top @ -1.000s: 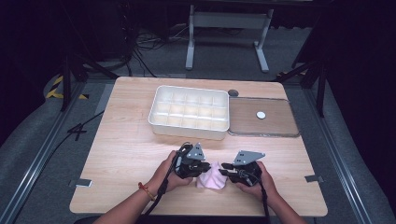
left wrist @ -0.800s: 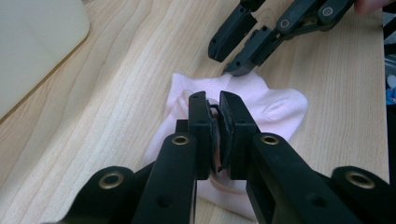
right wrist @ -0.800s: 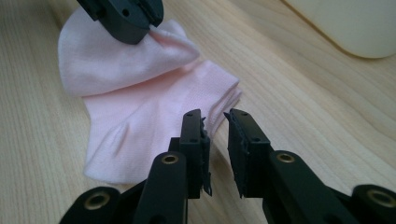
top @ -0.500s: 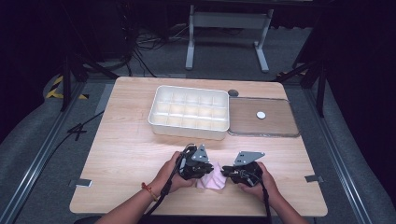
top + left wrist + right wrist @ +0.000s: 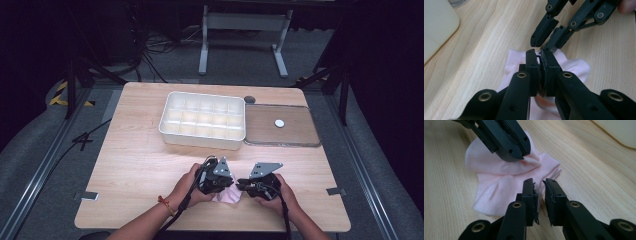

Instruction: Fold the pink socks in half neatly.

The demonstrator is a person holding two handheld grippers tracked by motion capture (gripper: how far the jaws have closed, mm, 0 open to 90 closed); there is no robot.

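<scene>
Near the desk's six-o'clock edge, the left hand angled its left hand-held gripper toward three o'clock, clenched on a fold of the pink sock, while the right hand-held gripper, pointing toward nine o'clock, stood slightly parted at the sock's edge, grasping nothing.
</scene>
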